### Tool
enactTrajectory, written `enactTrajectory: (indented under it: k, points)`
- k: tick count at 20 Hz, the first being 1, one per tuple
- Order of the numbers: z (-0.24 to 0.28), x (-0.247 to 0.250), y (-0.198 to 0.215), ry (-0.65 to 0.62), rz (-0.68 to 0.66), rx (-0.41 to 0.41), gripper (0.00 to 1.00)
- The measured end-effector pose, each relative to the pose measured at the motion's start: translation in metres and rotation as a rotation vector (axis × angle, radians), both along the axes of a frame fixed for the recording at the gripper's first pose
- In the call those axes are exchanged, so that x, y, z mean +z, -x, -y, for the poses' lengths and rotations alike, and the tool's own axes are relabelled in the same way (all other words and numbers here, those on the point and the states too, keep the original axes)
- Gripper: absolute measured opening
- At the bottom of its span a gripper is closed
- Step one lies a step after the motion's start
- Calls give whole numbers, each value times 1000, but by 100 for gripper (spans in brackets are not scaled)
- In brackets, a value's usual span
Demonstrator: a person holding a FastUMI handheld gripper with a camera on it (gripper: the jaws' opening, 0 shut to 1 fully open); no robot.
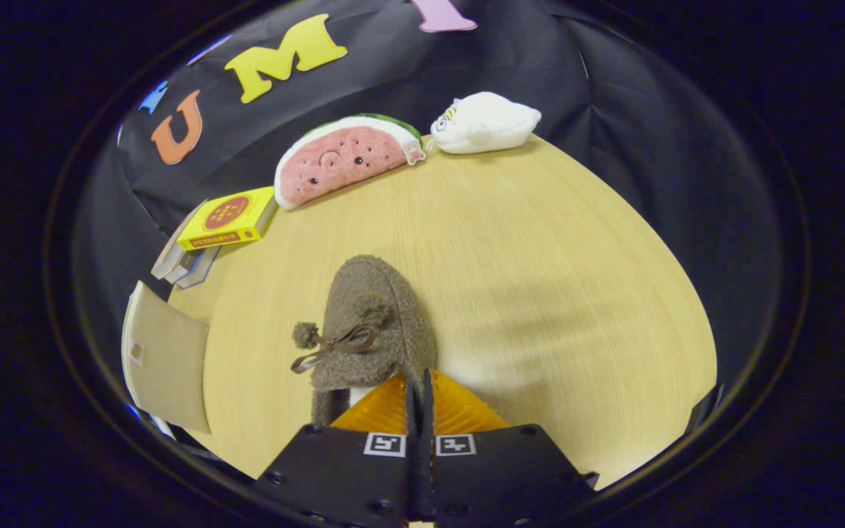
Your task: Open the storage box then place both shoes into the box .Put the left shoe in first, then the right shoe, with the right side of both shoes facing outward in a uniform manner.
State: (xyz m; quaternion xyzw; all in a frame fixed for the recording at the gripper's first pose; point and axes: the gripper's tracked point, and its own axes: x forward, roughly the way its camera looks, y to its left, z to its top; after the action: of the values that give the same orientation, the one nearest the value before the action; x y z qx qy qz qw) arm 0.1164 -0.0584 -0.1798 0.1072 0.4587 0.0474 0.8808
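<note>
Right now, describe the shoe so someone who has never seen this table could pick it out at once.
On the round wooden table, come forward from the watermelon plush and yellow box near the far edge to the tool, whose fingers are pressed together on the shoe's collar. The shoe is a fuzzy grey-brown slipper, the only thing here with a brown ribbon bow and pompoms.

Handheld two-finger gripper pointing forward and down, fingers pressed nearly together, clamping the rear edge of a fuzzy brown slipper
</note>
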Motion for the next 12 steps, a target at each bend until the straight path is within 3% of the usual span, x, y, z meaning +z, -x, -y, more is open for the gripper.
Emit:
enactTrajectory:
  k: [6,12]
  points:
    - [-23,44,10,-76,46,-28,0]
    - [-93,124,29,-109,120,-4,0]
